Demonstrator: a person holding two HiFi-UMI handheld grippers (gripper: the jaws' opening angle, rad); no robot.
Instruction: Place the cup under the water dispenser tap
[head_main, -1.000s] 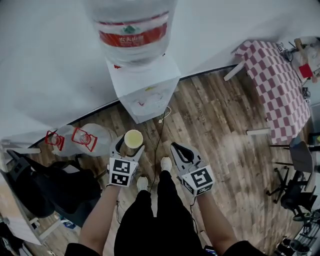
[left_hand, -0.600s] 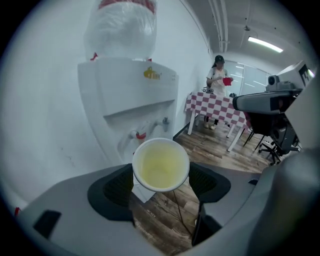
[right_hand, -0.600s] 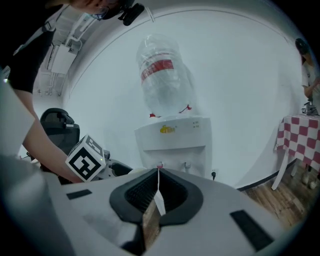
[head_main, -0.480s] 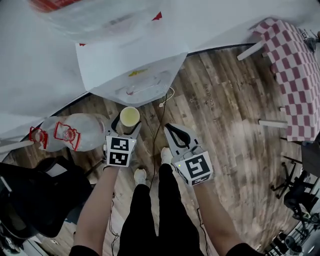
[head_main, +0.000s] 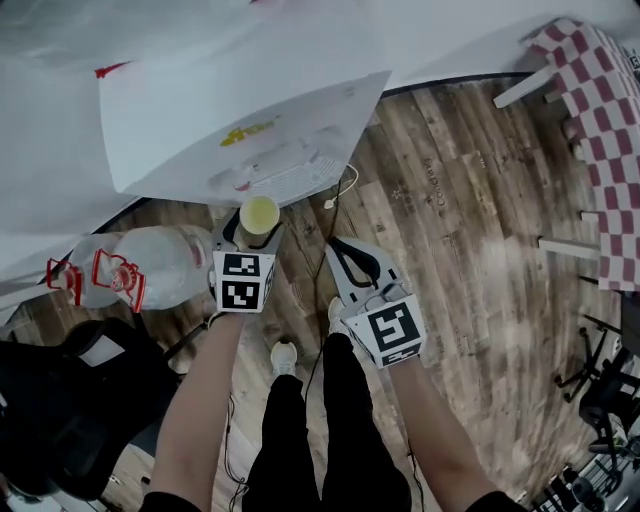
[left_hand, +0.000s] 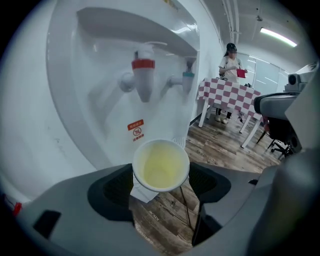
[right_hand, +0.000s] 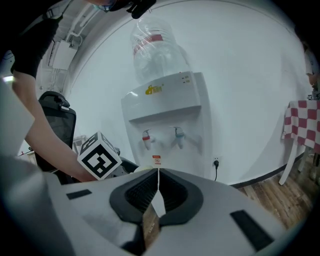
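Cup (left_hand: 160, 165), pale yellow inside, stands upright, clamped between the 2 jaws of the left gripper (head_main: 250, 233), just in front of the water dispenser (left_hand: 95, 60) and lower than its red tap (left_hand: 143, 75). The right gripper (right_hand: 156, 192) hangs beside it over the wood floor (head_main: 450, 230), jaws pressed together on nothing.

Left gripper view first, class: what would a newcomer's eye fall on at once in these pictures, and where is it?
A small cup, yellowish inside, sits clamped in the left gripper, just short of and lower than the red tap of the white water dispenser. The right gripper hangs shut and empty beside it. A red-checked table stands off to the right on the wooden floor.
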